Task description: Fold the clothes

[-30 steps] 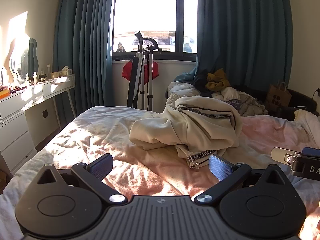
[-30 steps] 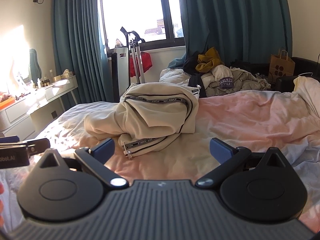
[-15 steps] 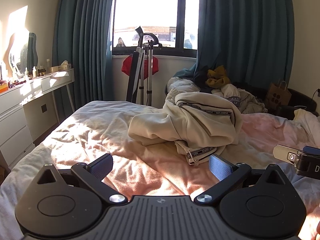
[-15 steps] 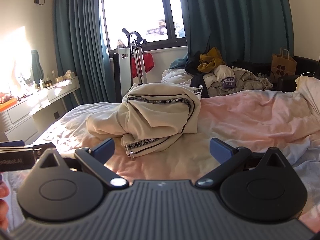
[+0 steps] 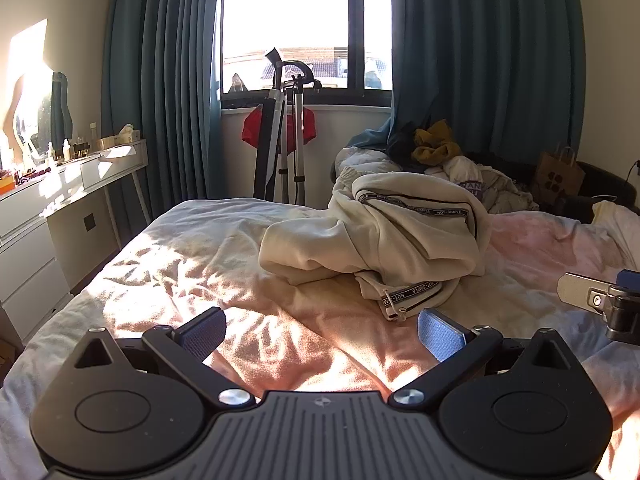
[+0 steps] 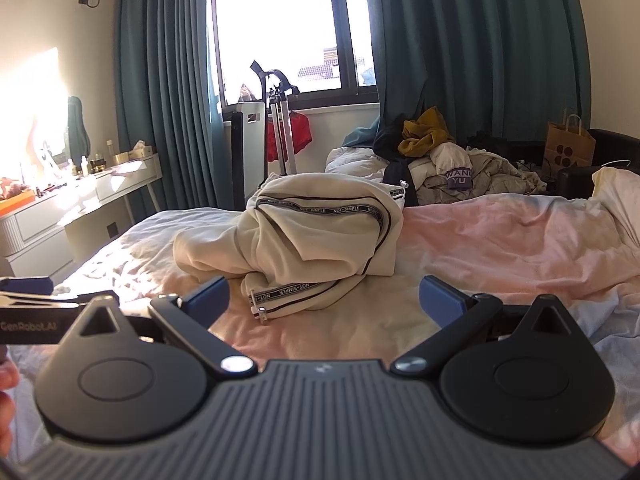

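Evidently the left gripper (image 5: 322,330) and right gripper (image 6: 324,294) are held with jaws spread, empty, toward the crumpled cream garment (image 6: 304,236), which is not yet grasped.

Left gripper (image 5: 322,332) hovered low, jaws spread wide, nothing between its blue pads, right gripper (image 6: 324,296) level beside it, jaws equally wide, both pointed forward, side by side

My left gripper (image 5: 320,332) now sits a little closer to the cream garment (image 5: 384,240), which rides slightly lower in its view than a second ago. My right gripper (image 6: 324,296) has eased forward too, its blue fingertips (image 6: 440,292) nearer the striped hem.
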